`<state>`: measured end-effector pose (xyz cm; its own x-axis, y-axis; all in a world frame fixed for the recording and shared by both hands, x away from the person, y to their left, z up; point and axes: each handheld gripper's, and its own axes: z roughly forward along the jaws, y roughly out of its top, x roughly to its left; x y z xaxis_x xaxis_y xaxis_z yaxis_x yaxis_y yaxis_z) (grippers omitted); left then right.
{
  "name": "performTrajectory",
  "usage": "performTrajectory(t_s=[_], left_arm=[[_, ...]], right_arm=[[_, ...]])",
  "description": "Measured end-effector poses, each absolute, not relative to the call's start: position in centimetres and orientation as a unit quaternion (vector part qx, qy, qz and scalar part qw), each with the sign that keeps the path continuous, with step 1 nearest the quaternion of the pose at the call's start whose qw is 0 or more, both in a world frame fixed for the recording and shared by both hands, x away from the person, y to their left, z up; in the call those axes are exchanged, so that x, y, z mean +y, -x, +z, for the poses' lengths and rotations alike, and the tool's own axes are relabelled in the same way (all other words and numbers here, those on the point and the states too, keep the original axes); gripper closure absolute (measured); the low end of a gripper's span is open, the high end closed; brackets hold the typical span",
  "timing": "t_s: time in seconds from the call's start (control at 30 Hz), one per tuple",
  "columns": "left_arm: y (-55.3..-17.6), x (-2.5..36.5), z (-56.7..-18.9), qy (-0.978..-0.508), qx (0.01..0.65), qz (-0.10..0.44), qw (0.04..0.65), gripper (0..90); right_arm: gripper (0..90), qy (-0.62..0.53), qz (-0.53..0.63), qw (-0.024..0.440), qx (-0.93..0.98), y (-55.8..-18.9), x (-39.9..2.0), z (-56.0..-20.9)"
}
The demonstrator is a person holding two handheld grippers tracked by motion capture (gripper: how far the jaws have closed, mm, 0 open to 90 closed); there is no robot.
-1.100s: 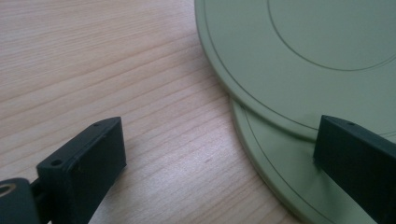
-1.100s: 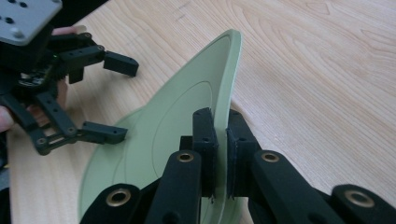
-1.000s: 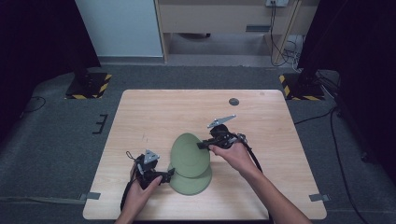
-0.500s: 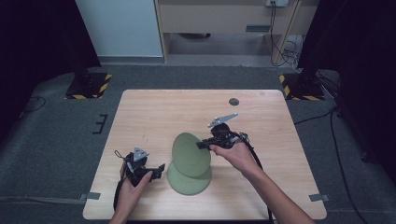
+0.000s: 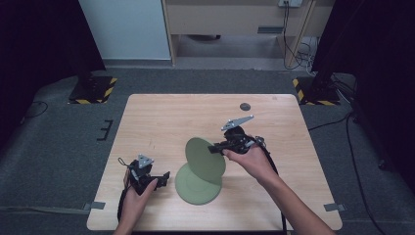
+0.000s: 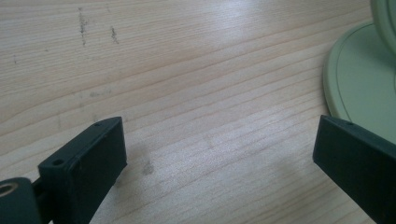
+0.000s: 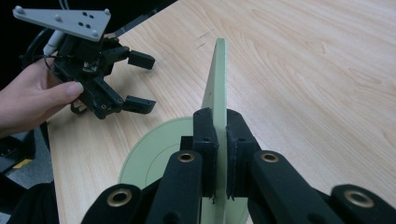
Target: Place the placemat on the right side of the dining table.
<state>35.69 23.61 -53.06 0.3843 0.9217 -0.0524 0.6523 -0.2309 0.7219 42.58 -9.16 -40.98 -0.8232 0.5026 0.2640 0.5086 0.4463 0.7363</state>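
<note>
— Green upper plate (image 5: 205,159): where is it held?
— On edge, clamped by the right hand-held gripper (image 5: 218,147), above the flat plate (image 5: 195,188).
— And the left hand-held gripper (image 5: 162,178)?
— Spread apart, beside that flat plate.

Bare counter (image 5: 161,122) across the far half and left side, apart from a small dark disc (image 5: 244,106), perhaps a cap. Blocked mid-front by a flat green plate (image 5: 195,186) and the tilted plate (image 5: 205,159) above it.
</note>
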Motion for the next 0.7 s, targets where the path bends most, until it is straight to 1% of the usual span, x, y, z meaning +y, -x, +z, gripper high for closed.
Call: performTrajectory(t_s=[0.7], left_arm=[[-35.8,23.7,-53.4,-0.764,0.521,0.197,0.327,2.2]], right_arm=[[85.7,0.320,-0.432,-0.040,-0.842,-43.3,-12.3,-39.0]])
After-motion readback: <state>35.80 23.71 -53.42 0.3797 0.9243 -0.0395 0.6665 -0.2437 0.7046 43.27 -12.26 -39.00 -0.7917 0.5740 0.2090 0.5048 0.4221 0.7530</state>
